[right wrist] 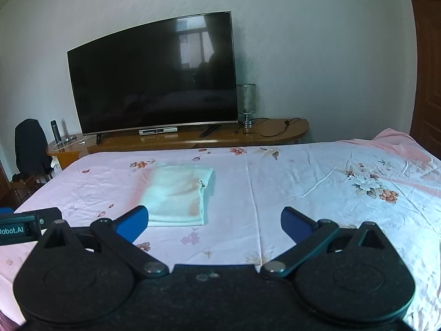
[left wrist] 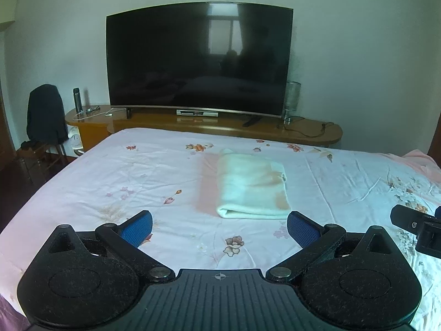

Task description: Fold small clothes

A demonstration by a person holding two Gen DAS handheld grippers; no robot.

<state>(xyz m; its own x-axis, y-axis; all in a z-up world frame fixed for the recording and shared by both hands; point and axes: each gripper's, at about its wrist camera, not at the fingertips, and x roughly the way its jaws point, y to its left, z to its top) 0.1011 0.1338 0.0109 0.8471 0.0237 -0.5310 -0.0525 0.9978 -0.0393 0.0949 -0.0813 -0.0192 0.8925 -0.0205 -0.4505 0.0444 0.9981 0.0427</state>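
Observation:
A small pale white garment [left wrist: 252,186] lies folded into a neat rectangle on the pink flowered bedsheet [left wrist: 110,182]. In the right wrist view the same garment [right wrist: 177,193] sits left of centre on the sheet [right wrist: 303,187]. My left gripper [left wrist: 219,224] is open, just short of the garment's near edge, with nothing between its blue pads [left wrist: 137,227]. My right gripper [right wrist: 214,222] is open too, held above the sheet to the right of the garment, empty. Part of the right gripper's body [left wrist: 416,227] shows at the right edge of the left wrist view.
A large dark television [left wrist: 198,60] stands on a low wooden cabinet [left wrist: 220,125] beyond the bed's far edge. A chair with a dark jacket [left wrist: 45,115] is at the far left. A glass lamp [right wrist: 246,102] and cables sit on the cabinet. A wooden door [right wrist: 428,69] is at the right.

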